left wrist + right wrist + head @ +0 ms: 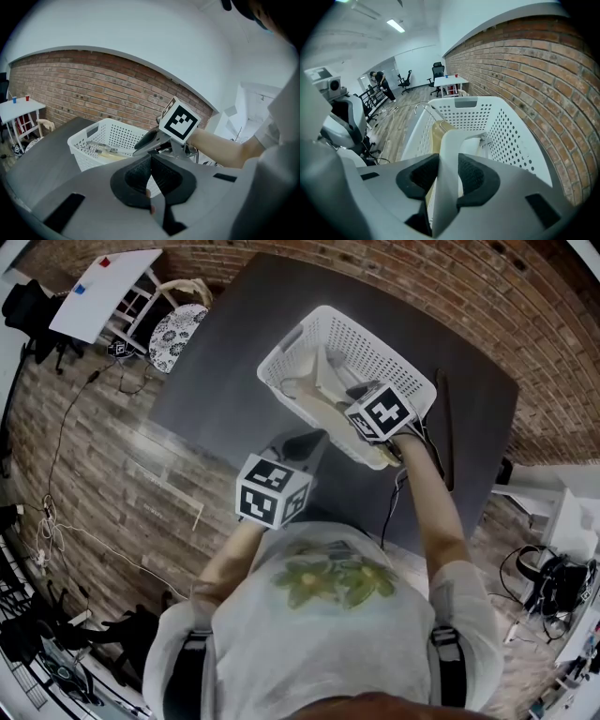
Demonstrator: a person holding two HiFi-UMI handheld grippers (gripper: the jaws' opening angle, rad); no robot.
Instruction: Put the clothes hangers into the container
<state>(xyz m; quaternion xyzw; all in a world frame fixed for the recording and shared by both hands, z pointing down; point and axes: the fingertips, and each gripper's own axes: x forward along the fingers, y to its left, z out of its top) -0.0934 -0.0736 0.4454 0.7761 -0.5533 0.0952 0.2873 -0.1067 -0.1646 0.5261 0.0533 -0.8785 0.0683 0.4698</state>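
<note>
White hanger (454,138) pinched in right tongs (448,165), reaching into white container (375,339); left tongs (151,161) pressed together, empty, just outside container's near wall.

White basket (281,360) on dark grey table (234,352)

Perforated white plastic basket (394,357), smooth white plastic hanger (447,159) (plus a wooden hanger (437,136)), matt dark tabletop (234,352).

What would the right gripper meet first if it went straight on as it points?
Probably the wooden hanger lying in the white basket; the right gripper holds a white hanger. Depth unclear.
</note>
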